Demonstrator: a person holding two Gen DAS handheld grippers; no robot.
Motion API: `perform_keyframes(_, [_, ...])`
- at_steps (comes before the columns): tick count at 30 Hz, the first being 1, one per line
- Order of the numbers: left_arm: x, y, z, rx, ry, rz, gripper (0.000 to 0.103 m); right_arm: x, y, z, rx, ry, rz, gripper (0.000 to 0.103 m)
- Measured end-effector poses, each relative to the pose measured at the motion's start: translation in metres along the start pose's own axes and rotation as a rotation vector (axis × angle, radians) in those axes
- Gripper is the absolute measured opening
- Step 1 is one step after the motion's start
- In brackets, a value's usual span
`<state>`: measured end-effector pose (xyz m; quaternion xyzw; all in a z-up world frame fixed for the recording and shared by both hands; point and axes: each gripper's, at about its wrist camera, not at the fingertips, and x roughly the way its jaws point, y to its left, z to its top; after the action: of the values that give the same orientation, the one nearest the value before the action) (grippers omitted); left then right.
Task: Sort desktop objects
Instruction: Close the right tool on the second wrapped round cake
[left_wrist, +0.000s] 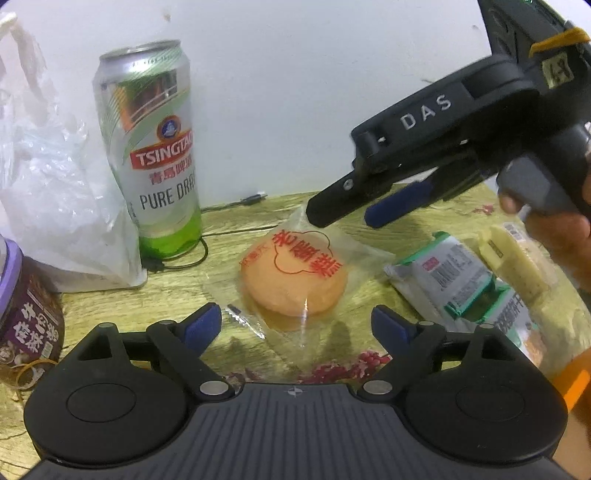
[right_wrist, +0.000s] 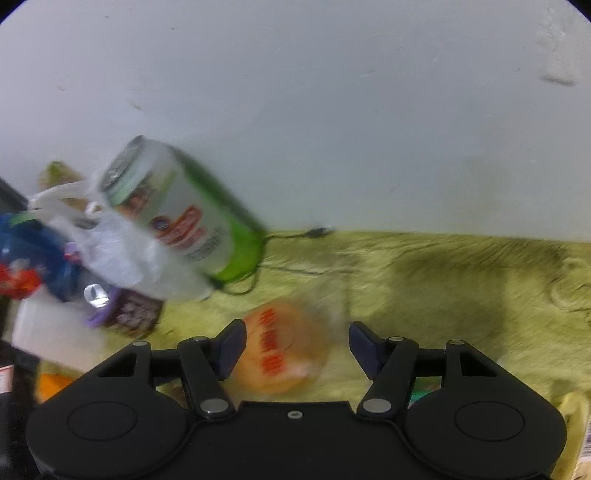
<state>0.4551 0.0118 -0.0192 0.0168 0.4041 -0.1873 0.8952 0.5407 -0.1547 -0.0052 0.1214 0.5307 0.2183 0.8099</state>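
Both the left gripper (left_wrist: 295, 325) and right gripper (right_wrist: 295, 347) hang released around the wrapped cake (left_wrist: 293, 277) mid-table; next, one must clench on it.

A round orange cake (left_wrist: 293, 278) in a clear wrapper printed with red characters lies flat on the yellow-green tabletop, mid-scene. Far left of it a tall silver-and-green Tsingtao can (left_wrist: 155, 151) stands upright (top opening not readable). To the right lie two green-and-white biscuit packets (left_wrist: 458, 275), overlapping, with a pale yellow packet (left_wrist: 517, 264) just beyond them. At the near left edge stands a purple-lidded brown jar (left_wrist: 26, 314), partly cut off, and behind it slumps a crumpled translucent plastic bag (left_wrist: 55, 192).
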Motion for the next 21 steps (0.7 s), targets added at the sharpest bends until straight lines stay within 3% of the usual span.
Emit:
perform_keyframes(5, [0.007, -0.004, -0.001, 0.012, 0.010, -0.003, 0.089, 0.021, -0.001, 0.000, 0.006, 0.055, -0.017, 0.067])
perform_keyframes(10, [0.007, -0.006, -0.001, 0.018, 0.007, -0.013, 0.087, 0.023, 0.004, -0.006, -0.025, 0.052, -0.019, 0.064])
perform_keyframes(11, [0.006, -0.007, -0.001, 0.024, 0.005, -0.009, 0.087, 0.022, 0.004, -0.007, -0.024, 0.052, -0.007, 0.059])
perform_keyframes(17, [0.003, -0.004, -0.004, 0.029, 0.008, -0.006, 0.087, 0.011, 0.008, -0.009, -0.012, 0.048, 0.076, 0.058])
perform_keyframes(21, [0.005, 0.001, -0.005, 0.020, 0.031, 0.010, 0.089, 0.008, 0.008, -0.009, -0.002, 0.022, 0.023, 0.062])
